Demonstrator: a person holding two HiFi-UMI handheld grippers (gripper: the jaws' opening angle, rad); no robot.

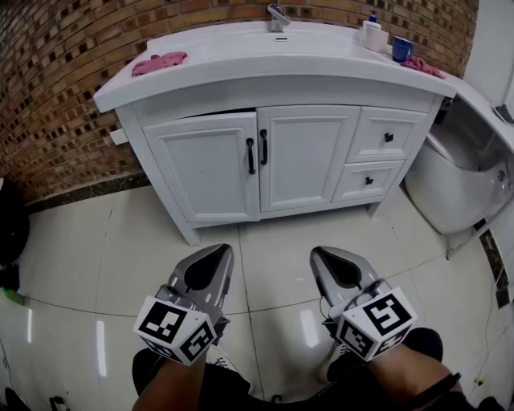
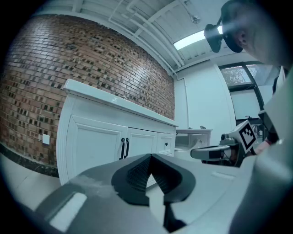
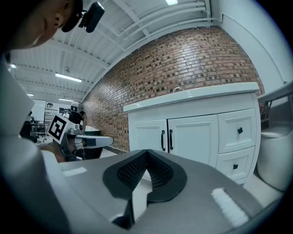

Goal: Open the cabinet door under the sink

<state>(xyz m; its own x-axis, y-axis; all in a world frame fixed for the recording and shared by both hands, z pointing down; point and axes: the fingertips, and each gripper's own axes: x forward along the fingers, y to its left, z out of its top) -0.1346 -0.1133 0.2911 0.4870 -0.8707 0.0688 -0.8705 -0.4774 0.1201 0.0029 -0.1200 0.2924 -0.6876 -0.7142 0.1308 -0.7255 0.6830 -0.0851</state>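
Observation:
A white vanity cabinet (image 1: pixel 273 160) stands under the sink, with two doors that meet in the middle. The left door (image 1: pixel 207 170) and the right door (image 1: pixel 307 156) each carry a black bar handle (image 1: pixel 250 156) by the seam. A thin dark gap shows along the left door's top edge. My left gripper (image 1: pixel 217 251) and right gripper (image 1: pixel 324 255) hover side by side over the floor tiles, well short of the cabinet. Both are shut with nothing between them. The handles (image 2: pixel 124 148) lie ahead of the left gripper (image 2: pixel 150 156), and the handles (image 3: pixel 166 140) ahead of the right gripper (image 3: pixel 147 152).
Two drawers (image 1: pixel 384 136) with black knobs sit right of the doors. On the countertop are a pink cloth (image 1: pixel 158 63), a tap (image 1: pixel 278 18), a soap bottle (image 1: pixel 372 32) and a blue cup (image 1: pixel 402 49). A toilet (image 1: pixel 458 172) stands at the right, a brick wall (image 1: pixel 56 72) behind.

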